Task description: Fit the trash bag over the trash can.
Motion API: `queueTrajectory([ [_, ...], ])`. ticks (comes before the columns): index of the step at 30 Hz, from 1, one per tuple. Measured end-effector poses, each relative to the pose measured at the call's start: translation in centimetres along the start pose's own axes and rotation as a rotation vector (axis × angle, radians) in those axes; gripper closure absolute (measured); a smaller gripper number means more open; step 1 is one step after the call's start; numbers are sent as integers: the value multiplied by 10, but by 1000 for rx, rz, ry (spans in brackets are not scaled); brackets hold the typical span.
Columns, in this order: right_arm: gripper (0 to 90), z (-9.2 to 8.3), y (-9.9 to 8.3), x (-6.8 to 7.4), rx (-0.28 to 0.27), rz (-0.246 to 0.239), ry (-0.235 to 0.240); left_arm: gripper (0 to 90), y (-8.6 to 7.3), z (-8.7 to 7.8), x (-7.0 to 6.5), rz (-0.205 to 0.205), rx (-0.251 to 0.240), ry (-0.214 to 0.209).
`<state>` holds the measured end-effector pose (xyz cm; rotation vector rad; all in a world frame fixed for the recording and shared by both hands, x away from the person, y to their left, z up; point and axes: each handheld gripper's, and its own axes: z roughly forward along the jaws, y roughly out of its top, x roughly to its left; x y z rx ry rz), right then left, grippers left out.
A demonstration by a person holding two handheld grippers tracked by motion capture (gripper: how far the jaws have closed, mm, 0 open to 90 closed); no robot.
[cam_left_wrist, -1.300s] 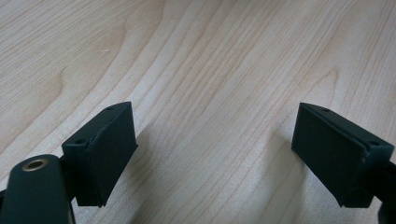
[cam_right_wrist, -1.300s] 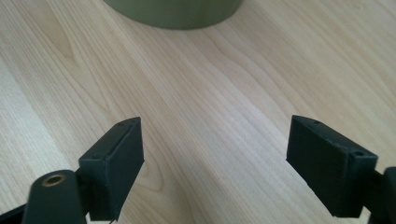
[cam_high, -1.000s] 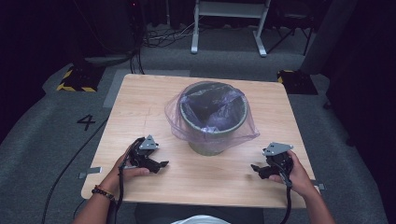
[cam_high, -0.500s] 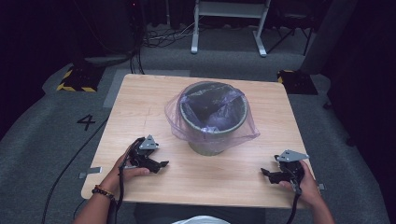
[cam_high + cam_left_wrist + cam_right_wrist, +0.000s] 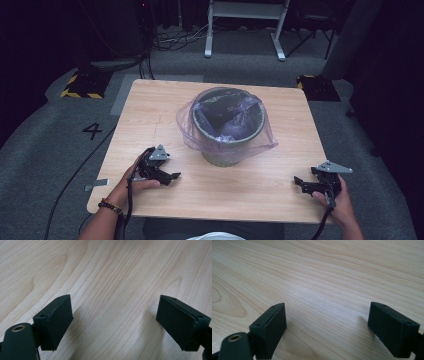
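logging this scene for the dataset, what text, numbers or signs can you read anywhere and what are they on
"4": a dark numeral on the grey floor, left of the table.
Yellow and black hazard stripes, no words, edge the dark floor plate beyond the table's far left corner.
No print can be read on the bin, its purple bag, the left tool or the right tool.

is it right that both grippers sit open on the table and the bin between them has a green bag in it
Not quite: the bag lining the bin is purple, as the high view shows. The rest holds: the left gripper and right gripper sit open on the table.
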<state>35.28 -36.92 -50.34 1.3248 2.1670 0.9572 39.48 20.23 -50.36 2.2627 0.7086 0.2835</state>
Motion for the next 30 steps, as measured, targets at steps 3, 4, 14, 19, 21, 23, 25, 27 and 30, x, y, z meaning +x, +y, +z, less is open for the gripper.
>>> queueTrajectory([
  [3,151,0,0,0,0,1,-3,137,-1,-1,0,-1,-2,5],
  [4,151,0,0,0,0,1,-2,137,-1,-1,-1,-2,-3,5],
  [14,143,1,1,0,4,2,-2,136,-1,-1,0,1,-2,2],
  [19,143,1,1,0,4,2,-2,134,-1,0,0,1,-2,-1],
  [21,143,1,1,0,4,2,-2,133,0,0,0,1,-1,-3],
  [23,143,1,1,0,4,3,-2,132,0,0,0,1,-1,-4],
  [25,143,1,1,0,4,3,-2,132,0,0,0,1,-1,-4],
  [27,143,1,1,0,4,3,-2,132,0,0,0,1,-1,-4],
  [30,143,1,1,0,4,2,-2,130,0,0,1,1,0,-5],
])
